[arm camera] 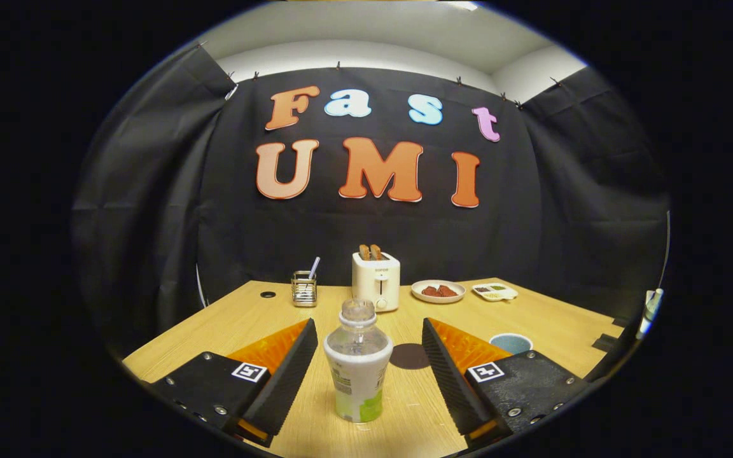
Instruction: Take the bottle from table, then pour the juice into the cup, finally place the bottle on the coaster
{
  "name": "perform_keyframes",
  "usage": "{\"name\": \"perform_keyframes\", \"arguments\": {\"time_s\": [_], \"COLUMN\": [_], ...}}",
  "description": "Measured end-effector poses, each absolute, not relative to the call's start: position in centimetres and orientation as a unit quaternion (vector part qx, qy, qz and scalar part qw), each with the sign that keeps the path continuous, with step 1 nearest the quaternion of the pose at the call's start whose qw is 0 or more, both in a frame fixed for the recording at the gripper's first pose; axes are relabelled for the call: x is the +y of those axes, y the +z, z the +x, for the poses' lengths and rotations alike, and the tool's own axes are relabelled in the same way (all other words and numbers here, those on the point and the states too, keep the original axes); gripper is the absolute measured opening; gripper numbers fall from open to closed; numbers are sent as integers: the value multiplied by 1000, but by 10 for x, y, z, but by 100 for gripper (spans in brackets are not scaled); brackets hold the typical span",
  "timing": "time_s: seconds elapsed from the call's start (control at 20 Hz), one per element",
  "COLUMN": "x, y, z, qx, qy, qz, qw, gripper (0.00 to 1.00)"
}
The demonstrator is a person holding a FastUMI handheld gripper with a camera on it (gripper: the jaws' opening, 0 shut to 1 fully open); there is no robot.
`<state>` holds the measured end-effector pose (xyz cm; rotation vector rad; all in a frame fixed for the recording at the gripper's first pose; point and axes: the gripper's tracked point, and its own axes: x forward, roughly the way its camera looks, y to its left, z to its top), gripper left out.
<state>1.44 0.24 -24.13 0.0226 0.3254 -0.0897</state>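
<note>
Tongs: the tongs [366,353] are spread wide, one finger [290,375] on each side of the bottle, neither finger touching it.
Bottle: a clear plastic bottle with a white and green label and a clear cap [358,362] stands upright on the tabletop, between the two fingers, with a gap on both sides.
Coaster: a dark round flat coaster [410,356] lies on the tabletop just behind and to the right of the bottle, partly hidden by it.
Cup: a round cup with a pale rim and bluish inside [511,343] stands beyond the right finger, partly hidden behind it.
Tabletop: a light wooden tabletop [551,318] carries everything.
Toaster: a cream two-slot toaster with two slices of toast standing in it [376,280] stands beyond the bottle, near the back.
Holder: a small metal wire holder with a utensil in it [304,287] stands left of the toaster.
Plates: a round plate with reddish-brown food [438,291] and a white divided dish [494,292] lie right of the toaster.
</note>
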Motion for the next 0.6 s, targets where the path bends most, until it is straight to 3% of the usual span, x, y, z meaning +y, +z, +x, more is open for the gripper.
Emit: {"name": "perform_keyframes", "arguments": {"time_s": [0.4, 0.6], "x": [9, 11], "y": [-316, -334], "z": [14, 14], "qx": [235, 253], "qy": [-28, -19], "qz": [11, 23], "qw": [971, 967], "gripper": [98, 92]}}
